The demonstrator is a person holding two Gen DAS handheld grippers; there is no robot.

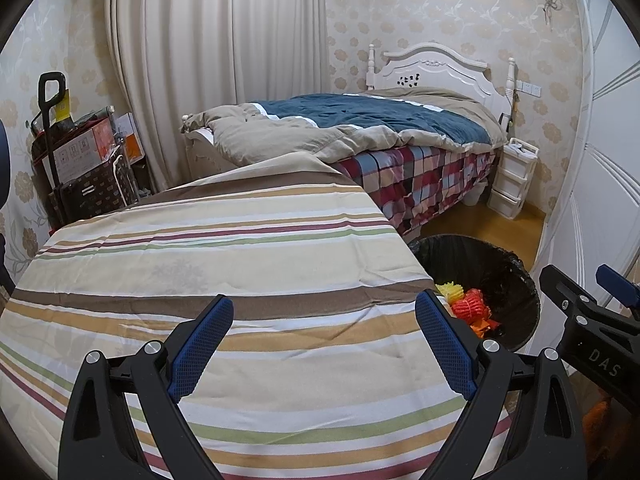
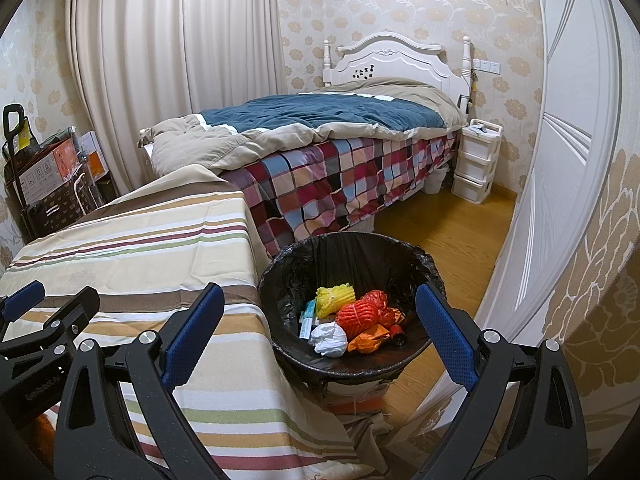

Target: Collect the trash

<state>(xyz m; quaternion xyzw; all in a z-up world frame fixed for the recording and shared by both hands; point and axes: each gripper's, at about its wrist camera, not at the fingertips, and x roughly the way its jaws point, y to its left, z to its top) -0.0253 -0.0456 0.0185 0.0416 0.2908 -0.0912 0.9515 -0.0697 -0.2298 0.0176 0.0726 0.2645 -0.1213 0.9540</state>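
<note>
A black-lined trash bin (image 2: 288,272) stands on the floor to the right of the striped table (image 2: 132,240). In it lie a yellow foam net (image 2: 334,300), an orange-red foam net (image 2: 360,314), a crumpled white paper (image 2: 329,339), an orange wrapper (image 2: 368,342) and a small white-blue tube (image 2: 307,322). My right gripper (image 2: 320,308) is open and empty above the bin's near edge. My left gripper (image 1: 324,316) is open and empty over the striped table (image 1: 200,248). The bin (image 1: 516,280) shows at the right of the left wrist view.
A bed (image 2: 320,152) with a checked cover stands behind the table and bin. White drawers (image 2: 476,160) stand by the headboard. Boxes and a trolley (image 1: 76,160) stand at the far left. A white door (image 2: 560,160) is at the right, with wooden floor (image 2: 448,232) beside it.
</note>
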